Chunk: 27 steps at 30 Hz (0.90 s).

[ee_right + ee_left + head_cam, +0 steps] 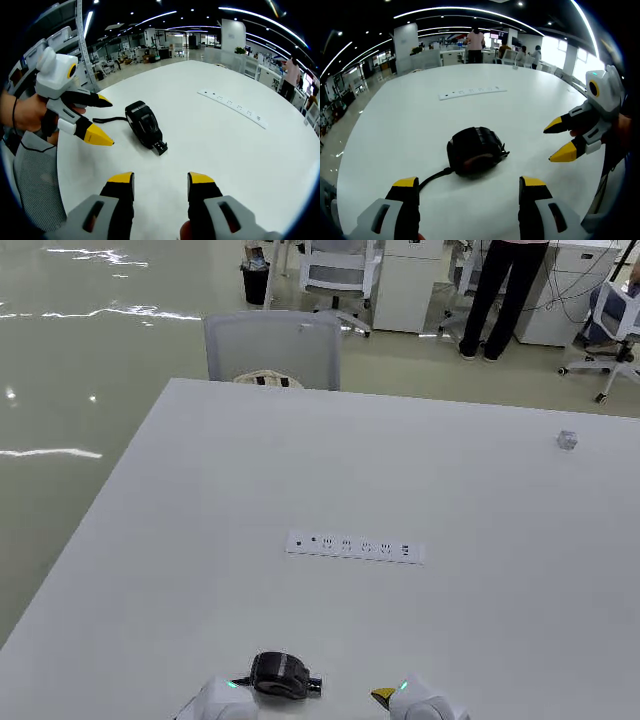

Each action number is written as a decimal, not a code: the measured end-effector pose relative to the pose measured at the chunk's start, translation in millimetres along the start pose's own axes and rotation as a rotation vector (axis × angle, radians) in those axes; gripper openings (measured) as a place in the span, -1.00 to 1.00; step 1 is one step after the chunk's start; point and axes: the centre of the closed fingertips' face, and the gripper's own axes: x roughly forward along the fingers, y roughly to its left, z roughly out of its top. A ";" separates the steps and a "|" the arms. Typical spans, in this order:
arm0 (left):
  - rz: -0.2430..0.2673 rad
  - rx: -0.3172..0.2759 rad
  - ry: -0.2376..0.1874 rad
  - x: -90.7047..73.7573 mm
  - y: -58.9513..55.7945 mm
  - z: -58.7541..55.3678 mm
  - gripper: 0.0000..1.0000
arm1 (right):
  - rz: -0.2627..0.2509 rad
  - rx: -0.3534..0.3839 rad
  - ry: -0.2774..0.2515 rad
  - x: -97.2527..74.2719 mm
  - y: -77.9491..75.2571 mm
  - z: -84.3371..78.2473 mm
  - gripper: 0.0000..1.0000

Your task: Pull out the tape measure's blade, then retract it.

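Black tape measure [285,676]; strap [435,176] end behind left gripper [470,183].

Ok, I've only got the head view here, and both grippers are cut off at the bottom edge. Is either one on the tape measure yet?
Observer: No. The left gripper is open, with the tape measure lying ahead of its jaws, untouched.
Operator: And the right one?
Observer: The right gripper is open too and holds nothing.
Operator: Is any blade out?
Observer: No. The hook sits against the case, on the end toward the right gripper.
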 end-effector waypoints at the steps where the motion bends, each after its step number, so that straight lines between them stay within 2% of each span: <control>1: 0.000 -0.001 0.000 -1.3 0.4 -1.0 0.59 | -0.005 0.001 -0.002 -1.7 0.7 0.1 -0.12; 11: 0.006 -0.005 -0.021 -22.1 5.3 -6.5 0.64 | -0.034 0.036 -0.037 -20.0 11.1 1.0 -0.03; 27: -0.011 0.007 -0.044 -49.8 0.6 -16.5 0.74 | -0.104 0.097 -0.092 -55.5 17.8 -3.1 0.15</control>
